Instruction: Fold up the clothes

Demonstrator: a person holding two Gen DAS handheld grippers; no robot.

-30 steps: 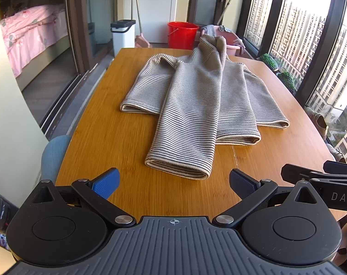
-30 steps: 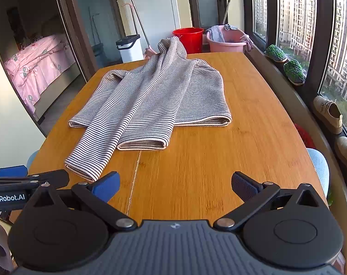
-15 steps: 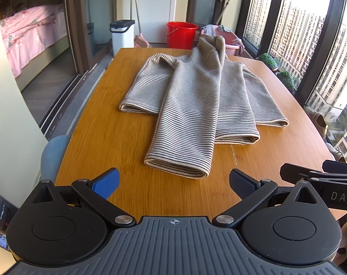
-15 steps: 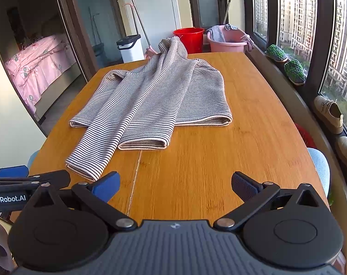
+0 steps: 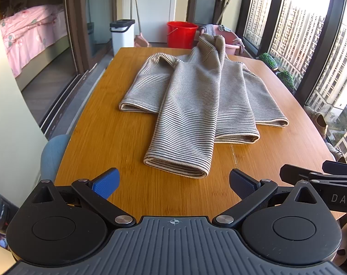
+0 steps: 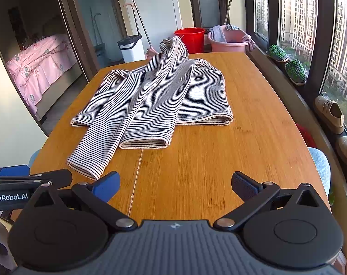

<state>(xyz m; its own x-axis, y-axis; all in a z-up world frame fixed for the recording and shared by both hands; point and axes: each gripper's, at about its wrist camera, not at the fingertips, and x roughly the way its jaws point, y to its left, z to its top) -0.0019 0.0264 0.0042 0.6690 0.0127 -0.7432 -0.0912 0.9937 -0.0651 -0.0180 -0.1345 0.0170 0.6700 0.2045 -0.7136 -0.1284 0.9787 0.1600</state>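
Red bucket, pink basin, white bin, pink bed

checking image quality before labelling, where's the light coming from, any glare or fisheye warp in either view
Left wrist view: daylight enters through the windows, overexposed at top right; straight frames bow and the corners vignette. Right wrist view: same side light, sheen on the wooden table, striped garment sharp, window frames curve. Both hand-held grippers, left and right, sit open in shade.

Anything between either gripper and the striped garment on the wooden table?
Nothing visible. Only bare wooden table lies between the open left gripper and the striped knit garment, nearest its cuff. The open right gripper also faces bare tabletop.
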